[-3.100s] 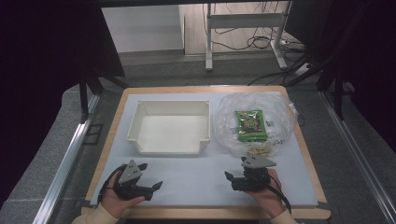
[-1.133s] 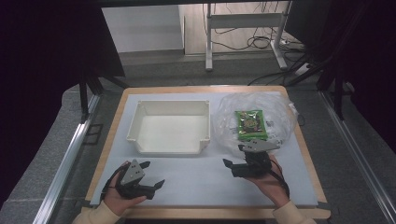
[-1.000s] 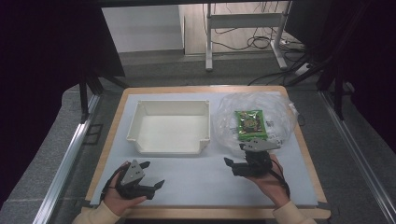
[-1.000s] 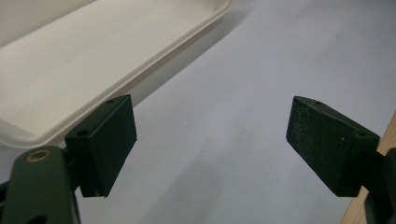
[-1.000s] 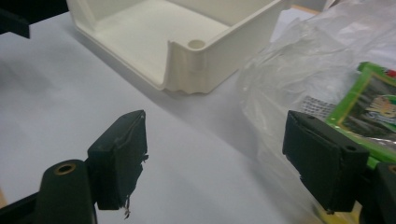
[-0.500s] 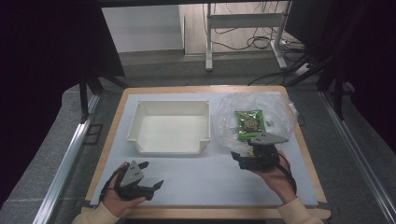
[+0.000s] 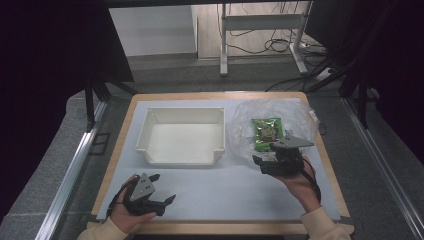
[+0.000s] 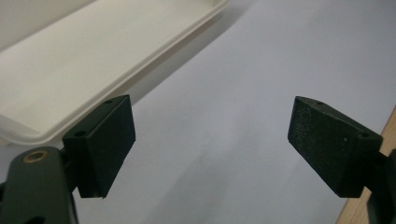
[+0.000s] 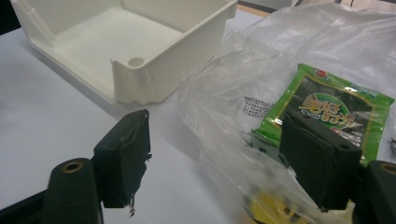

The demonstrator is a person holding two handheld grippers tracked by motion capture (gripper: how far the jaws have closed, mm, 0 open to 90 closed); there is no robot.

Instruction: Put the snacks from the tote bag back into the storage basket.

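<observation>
While the right tool [image 9: 217,161], jaws wide and just narrowing, straddles the clear bag's [image 9: 243,88] edge on the tabletop, thin film may slip free, apparently unpinched; the green packet [image 9: 327,112] lies inside.

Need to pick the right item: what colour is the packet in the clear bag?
Green packet, yellow lettering; clearest in right gripper view.
</observation>
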